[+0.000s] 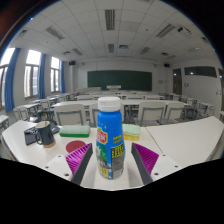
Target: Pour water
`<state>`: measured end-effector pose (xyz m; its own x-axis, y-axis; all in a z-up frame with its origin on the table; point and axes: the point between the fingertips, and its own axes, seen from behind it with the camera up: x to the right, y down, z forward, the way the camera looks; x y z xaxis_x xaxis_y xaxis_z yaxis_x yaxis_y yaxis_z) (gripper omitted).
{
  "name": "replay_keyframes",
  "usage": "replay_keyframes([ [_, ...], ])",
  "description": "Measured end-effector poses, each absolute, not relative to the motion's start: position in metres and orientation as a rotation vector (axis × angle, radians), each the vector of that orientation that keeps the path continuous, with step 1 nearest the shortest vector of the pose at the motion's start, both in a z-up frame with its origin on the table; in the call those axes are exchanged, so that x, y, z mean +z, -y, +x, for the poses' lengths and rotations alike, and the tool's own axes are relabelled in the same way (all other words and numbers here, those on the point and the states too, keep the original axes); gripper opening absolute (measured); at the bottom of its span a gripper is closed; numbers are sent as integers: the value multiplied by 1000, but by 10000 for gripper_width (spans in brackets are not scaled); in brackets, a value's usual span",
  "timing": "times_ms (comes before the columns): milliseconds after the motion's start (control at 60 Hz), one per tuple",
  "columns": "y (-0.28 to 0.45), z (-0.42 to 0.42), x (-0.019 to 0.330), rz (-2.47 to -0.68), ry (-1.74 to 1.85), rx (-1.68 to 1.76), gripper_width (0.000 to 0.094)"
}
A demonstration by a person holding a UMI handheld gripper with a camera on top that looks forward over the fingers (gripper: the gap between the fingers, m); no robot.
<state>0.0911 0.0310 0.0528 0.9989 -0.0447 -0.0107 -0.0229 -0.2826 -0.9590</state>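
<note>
While held upright in gripper view: bottle [111, 138], one, white body, blue cap, colourful label, between the fingers.

Gripper [111, 163]: both pink pads flanking bottle low on its sides, closed onto it by the look of it; no gap seen either side.

Bottle support: cannot tell whether lifted or resting on the table [185, 140].

Cap: on, so nothing poured yet.

Progress: early; grasp looks done, uncapping or tilting and pouring left, judged from cap and upright pose.

Receiving vessel: green bowl-like thing [73, 131] left of bottle, beyond fingers; possible target, unsure.

Red round item [76, 147]: one, left of bottle, nearer than green thing.

Dark objects [40, 134]: small cluster further left of bottle, type unclear.

Yellow-green item [132, 130]: one, just right of bottle, behind it.

Background beyond bottle: rows of desks, green chalkboard [119, 78] on far wall.

Count: one bottle, one gripper, two fingers.
</note>
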Motion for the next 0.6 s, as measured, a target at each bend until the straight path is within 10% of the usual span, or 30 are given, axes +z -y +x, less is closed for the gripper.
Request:
replay_keyframes([
  [117,-54,92,72,-1829,-57,-65,817],
  [183,-61,93,76,-1820,-50,-74,582],
  [600,-80,66,113,-1700,133,-380,375],
])
